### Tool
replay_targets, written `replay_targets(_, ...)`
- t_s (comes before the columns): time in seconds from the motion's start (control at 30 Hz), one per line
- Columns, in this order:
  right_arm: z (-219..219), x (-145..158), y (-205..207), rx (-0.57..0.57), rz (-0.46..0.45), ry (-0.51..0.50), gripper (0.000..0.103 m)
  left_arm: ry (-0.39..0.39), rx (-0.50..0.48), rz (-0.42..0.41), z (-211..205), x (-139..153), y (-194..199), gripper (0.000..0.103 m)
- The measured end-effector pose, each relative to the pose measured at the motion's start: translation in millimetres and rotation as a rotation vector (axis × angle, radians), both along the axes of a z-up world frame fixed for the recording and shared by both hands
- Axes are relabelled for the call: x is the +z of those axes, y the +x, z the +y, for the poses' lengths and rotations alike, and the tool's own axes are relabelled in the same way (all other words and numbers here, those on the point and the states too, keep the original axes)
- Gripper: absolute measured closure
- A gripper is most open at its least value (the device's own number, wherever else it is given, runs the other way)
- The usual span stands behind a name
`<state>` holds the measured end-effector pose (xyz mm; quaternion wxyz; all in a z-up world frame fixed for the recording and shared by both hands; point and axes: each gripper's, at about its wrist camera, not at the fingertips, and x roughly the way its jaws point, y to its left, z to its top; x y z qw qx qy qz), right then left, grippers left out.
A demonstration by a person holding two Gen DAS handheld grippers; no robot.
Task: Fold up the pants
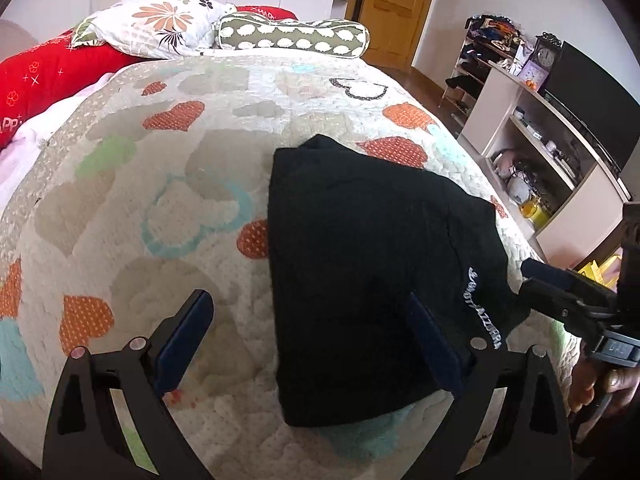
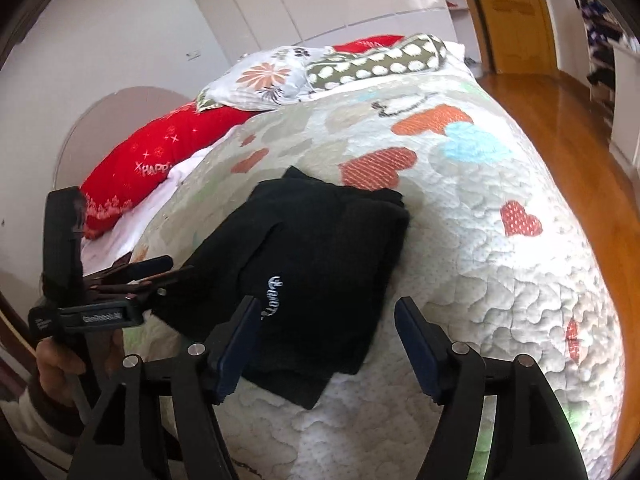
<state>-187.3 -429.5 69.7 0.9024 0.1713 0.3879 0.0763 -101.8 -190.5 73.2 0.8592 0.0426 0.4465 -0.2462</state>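
Observation:
Black pants (image 1: 360,260) lie folded into a compact bundle on the heart-patterned quilt (image 1: 160,208), white lettering on their near right side. My left gripper (image 1: 310,332) is open above the bundle's left edge, one finger over the quilt and one over the fabric. My right gripper (image 1: 536,280) comes in from the right by the bundle's right edge. In the right wrist view the pants (image 2: 312,248) sit on the quilt (image 2: 500,280); my right gripper (image 2: 328,340) is open over their near corner, gripping nothing. My left gripper (image 2: 168,270) stands at the bundle's left.
Pillows (image 1: 160,24) and a red cushion (image 1: 48,76) lie at the head of the bed. A shelf unit (image 1: 552,152) with a dark screen stands beyond the bed's right edge. A wooden door (image 1: 396,4) and wooden floor (image 2: 560,104) lie beyond.

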Motion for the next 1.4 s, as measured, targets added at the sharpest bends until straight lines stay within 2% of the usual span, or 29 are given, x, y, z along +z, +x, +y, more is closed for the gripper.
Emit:
replay_targets(0.13,-5,-12,9,-0.012,0.024,0.075,0.026,0.006,0.011,0.02,4,-3,13,0.006)
replay_targets(0.3,-3,-19,17,0.028,0.023,0.108,0.02,-0.046,0.002,0.068,9,-6,28,0.006)
replay_targets(0.47,-7,-33,28,0.033,0.043,0.159,0.019,-0.157,-0.034,0.207,11,-22,50,0.004)
replay_targets(0.57,-11,-38,33,0.04,0.024,0.193,0.016,-0.175,-0.032,0.248,9,-31,59,0.004)
replay_targets(0.73,-16,-42,46,0.047,0.016,0.256,0.012,-0.164,-0.049,0.229,-4,-33,63,0.0)
replay_targets(0.83,-10,-43,54,0.061,0.02,0.252,0.012,-0.163,-0.059,0.23,-8,-34,67,0.0)
replay_targets(0.87,-8,-44,58,0.06,0.024,0.244,0.016,-0.164,-0.059,0.232,-8,-34,67,0.0)
replay_targets(0.97,-2,-45,65,0.038,0.033,0.2,0.047,-0.158,-0.053,0.231,-8,-34,68,0.0)
replay_targets(1.0,-2,-46,65,0.028,0.036,0.2,0.05,-0.154,-0.047,0.227,-8,-34,67,0.001)
replay_targets(1.03,-2,-46,64,0.022,0.03,0.208,0.052,-0.148,-0.048,0.217,-8,-32,65,0.007)
replay_targets(1.13,-1,-40,60,0.016,0.019,0.205,0.059,-0.171,-0.082,0.211,-11,-25,57,0.039)
replay_targets(1.23,0,-24,58,0.033,-0.01,0.198,0.063,-0.131,-0.098,0.153,-14,-13,49,0.049)
replay_targets(1.33,9,-6,59,0.064,-0.041,0.17,0.064,-0.141,-0.089,0.153,-8,-6,51,0.061)
replay_targets(1.4,16,3,63,0.08,-0.055,0.147,0.065,-0.146,-0.08,0.144,-2,2,53,0.064)
